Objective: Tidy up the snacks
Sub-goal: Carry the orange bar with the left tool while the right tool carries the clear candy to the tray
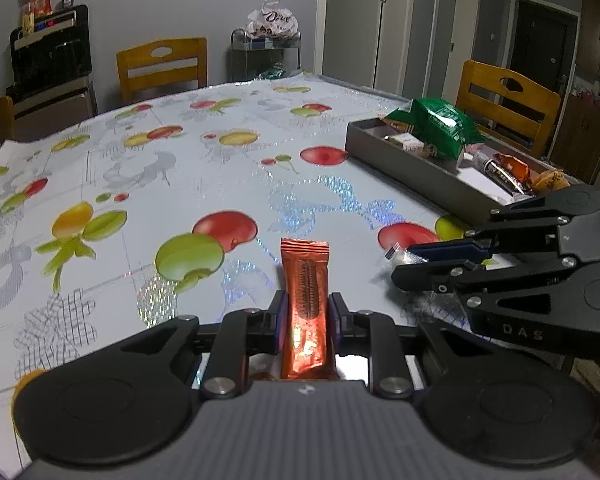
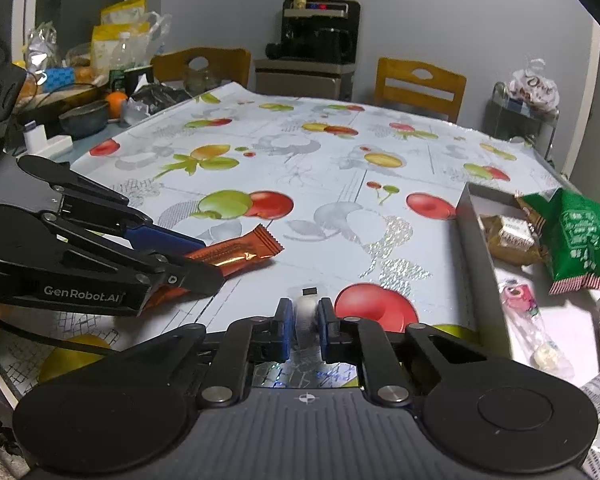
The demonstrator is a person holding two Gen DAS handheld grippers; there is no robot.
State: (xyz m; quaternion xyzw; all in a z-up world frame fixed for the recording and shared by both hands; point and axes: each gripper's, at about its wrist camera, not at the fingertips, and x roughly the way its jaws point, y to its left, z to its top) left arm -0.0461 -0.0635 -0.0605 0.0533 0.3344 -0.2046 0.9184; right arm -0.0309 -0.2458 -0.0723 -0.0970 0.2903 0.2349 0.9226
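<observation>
My left gripper [image 1: 306, 304] is shut on an orange snack bar wrapper [image 1: 305, 284], which sticks out forward just above the fruit-patterned table. In the right wrist view the left gripper [image 2: 204, 260] comes in from the left with the orange bar [image 2: 244, 254]. My right gripper [image 2: 306, 312] is shut on a small clear-wrapped white snack [image 2: 307, 306]. In the left wrist view the right gripper [image 1: 404, 260] sits at the right, holding the clear wrapper [image 1: 400, 254]. A grey tray [image 1: 400, 160] with several snacks stands at the right; it also shows in the right wrist view [image 2: 470, 232].
The tray holds a green bag [image 1: 440, 124] [image 2: 580, 236] and small packets. Wooden chairs [image 1: 162, 66] ring the table. A bowl, orange and bottles crowd the far left corner [image 2: 84, 120]. A cart with a bag [image 2: 532, 88] stands beyond the table.
</observation>
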